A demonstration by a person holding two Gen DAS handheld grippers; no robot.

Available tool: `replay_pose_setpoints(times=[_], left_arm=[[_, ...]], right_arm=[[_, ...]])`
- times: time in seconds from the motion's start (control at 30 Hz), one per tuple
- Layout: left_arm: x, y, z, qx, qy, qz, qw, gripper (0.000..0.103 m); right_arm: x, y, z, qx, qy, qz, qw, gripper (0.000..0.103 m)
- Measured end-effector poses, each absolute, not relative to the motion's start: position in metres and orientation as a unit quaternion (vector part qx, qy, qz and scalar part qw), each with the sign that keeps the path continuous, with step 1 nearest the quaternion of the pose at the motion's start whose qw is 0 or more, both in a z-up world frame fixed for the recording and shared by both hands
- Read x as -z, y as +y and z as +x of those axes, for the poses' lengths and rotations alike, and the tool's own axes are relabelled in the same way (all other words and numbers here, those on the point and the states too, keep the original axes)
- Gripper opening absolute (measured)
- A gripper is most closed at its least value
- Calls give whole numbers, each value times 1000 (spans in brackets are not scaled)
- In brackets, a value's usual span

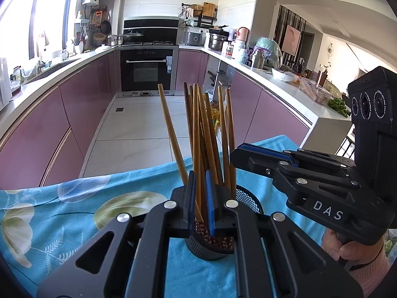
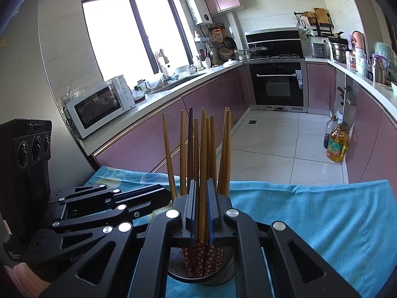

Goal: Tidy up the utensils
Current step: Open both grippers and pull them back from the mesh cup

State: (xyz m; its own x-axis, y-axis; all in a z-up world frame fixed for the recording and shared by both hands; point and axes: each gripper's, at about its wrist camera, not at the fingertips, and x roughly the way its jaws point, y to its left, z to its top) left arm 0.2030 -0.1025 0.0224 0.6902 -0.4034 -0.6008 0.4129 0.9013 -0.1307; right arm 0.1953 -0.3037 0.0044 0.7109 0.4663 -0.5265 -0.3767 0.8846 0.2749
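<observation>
Blue cloth: mesh holder of chopsticks; both grippers pinch one each. Advised: release vertically, gently.

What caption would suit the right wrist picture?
Right gripper closed on one chopstick standing among others in a black mesh cup on a blue cloth.

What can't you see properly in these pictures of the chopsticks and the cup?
- Left wrist view: the left gripper hides the front of the black mesh cup and the lower chopsticks.
- Right wrist view: the right gripper covers the cup's rim.
- Neither view shows the cup's bottom inside.
- Both: the blue cloth is cut off below.
</observation>
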Motion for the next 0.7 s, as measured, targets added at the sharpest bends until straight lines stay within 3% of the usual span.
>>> replay_pose_setpoints(times=[0.13, 0.3, 0.37, 0.43, 0.5, 0.57, 0.7], left_arm=[[-20, -99, 198, 222, 320, 3, 921, 26], [-14, -84, 178, 209, 300, -7, 931, 42], [-12, -76, 164, 197, 283, -6, 939, 53], [-13, -67, 149, 176, 261, -3, 949, 78], [-14, -54, 133, 155, 237, -3, 959, 89], [-14, -42, 114, 128, 208, -3, 970, 97], [-12, -27, 83, 80, 164, 11, 983, 97]], right_arm=[[-1, -306, 189, -226, 304, 72, 923, 18], [2, -305, 170, -211, 292, 52, 932, 47], [3, -303, 158, -200, 277, 36, 939, 64], [5, -300, 144, -187, 263, 19, 946, 75], [8, -297, 131, -172, 248, 0, 953, 91], [12, -295, 118, -157, 229, -13, 961, 94], [17, -292, 92, -139, 192, -24, 971, 96]])
